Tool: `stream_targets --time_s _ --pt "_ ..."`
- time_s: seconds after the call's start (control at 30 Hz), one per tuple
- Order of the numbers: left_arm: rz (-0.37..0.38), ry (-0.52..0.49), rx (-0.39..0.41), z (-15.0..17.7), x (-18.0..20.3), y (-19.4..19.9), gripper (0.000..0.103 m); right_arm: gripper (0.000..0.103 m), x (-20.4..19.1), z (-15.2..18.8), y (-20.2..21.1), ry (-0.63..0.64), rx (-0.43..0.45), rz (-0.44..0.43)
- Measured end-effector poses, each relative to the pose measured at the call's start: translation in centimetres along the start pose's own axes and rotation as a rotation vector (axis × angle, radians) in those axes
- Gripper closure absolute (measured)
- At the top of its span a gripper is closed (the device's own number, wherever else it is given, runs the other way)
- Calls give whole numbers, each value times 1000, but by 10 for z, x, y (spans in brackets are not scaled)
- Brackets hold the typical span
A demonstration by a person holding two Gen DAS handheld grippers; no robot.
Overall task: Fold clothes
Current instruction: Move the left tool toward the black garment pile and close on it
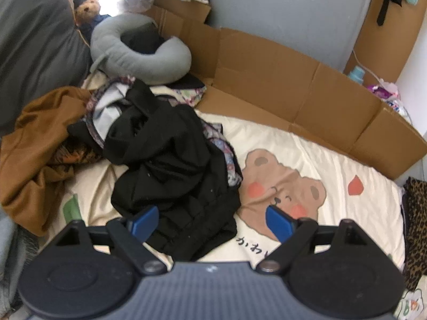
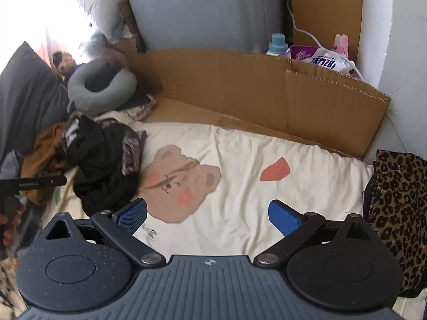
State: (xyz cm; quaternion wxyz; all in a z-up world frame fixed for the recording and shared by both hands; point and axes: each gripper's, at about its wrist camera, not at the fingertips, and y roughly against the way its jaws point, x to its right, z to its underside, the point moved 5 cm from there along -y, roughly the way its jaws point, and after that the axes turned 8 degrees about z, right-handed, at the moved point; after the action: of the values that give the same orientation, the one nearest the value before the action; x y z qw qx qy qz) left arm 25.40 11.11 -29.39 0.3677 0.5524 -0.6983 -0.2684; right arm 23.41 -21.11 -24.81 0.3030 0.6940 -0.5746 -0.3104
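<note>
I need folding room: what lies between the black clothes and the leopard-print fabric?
Only the cream bedsheet with its bear print between black clothes and leopard-print fabric, clearest in the right wrist view.

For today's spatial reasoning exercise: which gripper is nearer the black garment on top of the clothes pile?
Left. The left gripper hangs open right over the black garment, its fingers straddling the near edge. The right gripper is open over the bare bear-print sheet, off to the garment's right.

Daylight poured in from the far left, blowing the window (image 2: 61,24) out to white glare. Shadows stayed soft. Both fisheye views bent the cardboard (image 1: 293,85) edges and darkened at the corners; the far left looked slightly blurred.
</note>
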Motion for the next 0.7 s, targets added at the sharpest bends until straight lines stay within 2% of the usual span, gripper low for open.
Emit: stream_targets --time_s 0.43,0.6,0.7 --pt "9 15 1 38 -16 -51 16 4 10 44 -47 2 10 35" --pt "-18 5 -4 53 -22 -68 16 4 14 64 -66 -6 2 38" --pt "-16 34 -7 60 -25 -75 18 4 16 73 -76 -16 -1 28"
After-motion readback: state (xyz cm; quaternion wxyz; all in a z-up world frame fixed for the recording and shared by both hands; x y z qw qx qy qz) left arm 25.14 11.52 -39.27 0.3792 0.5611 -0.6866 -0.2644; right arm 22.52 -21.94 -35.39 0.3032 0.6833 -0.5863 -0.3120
